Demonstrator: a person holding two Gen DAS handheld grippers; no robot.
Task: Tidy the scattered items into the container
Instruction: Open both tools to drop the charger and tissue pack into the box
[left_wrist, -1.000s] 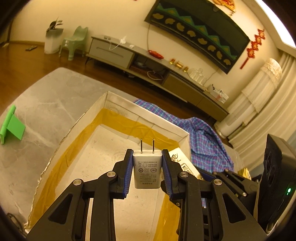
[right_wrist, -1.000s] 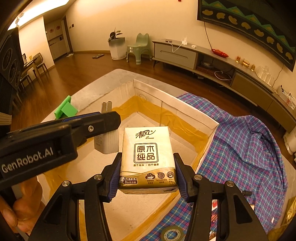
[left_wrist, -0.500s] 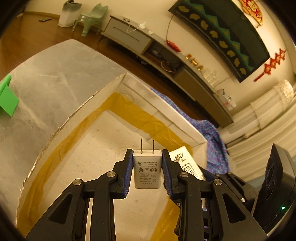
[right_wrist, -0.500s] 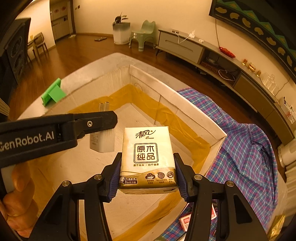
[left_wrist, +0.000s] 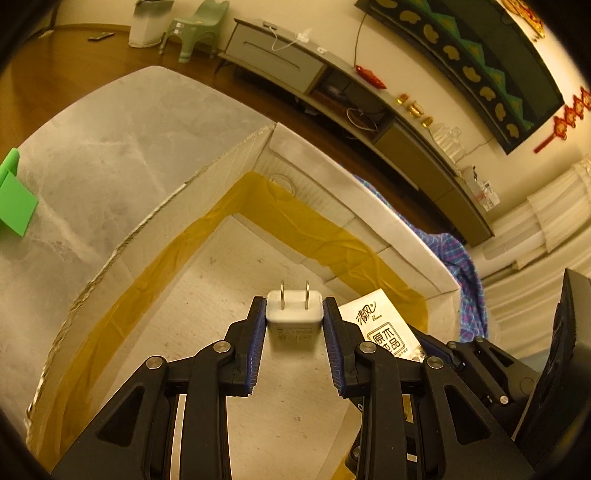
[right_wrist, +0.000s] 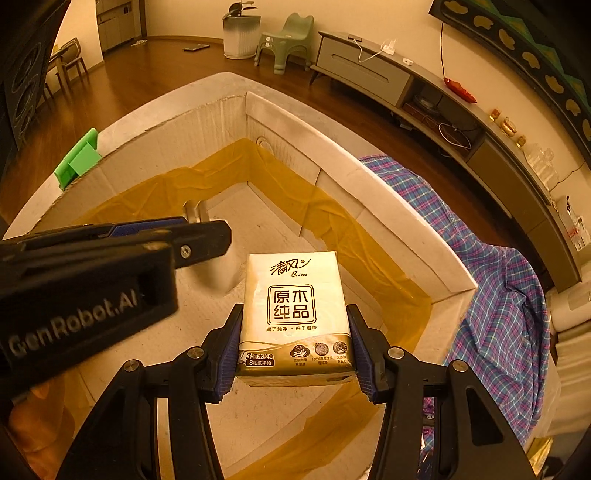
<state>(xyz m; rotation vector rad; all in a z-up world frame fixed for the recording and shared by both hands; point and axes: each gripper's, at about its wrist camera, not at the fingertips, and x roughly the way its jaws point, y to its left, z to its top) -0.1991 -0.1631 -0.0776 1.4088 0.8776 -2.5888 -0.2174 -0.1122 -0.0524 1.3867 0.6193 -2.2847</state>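
Observation:
My left gripper (left_wrist: 294, 325) holds a white plug adapter (left_wrist: 294, 313) with two prongs pointing forward, over the inside of an open cardboard box (left_wrist: 236, 166) lined with yellow tape. The adapter has dropped and tilted between the jaws, which stand slightly apart from it. My right gripper (right_wrist: 294, 347) is shut on a pack of tissues (right_wrist: 294, 310) and holds it above the box floor (right_wrist: 280, 122). The tissue pack also shows in the left wrist view (left_wrist: 384, 328). The left gripper's arm (right_wrist: 110, 258) crosses the right wrist view.
The box stands on a grey marble table (left_wrist: 110, 122). A green plastic stand (left_wrist: 13, 199) sits on the table left of the box. A plaid cloth (right_wrist: 498, 277) lies right of the box. A TV cabinet (right_wrist: 369, 70) and a small green chair (right_wrist: 288, 40) stand behind.
Both grippers have moved down and forward into the box. The adapter has tipped and sunk between the left jaws, which have widened a little.

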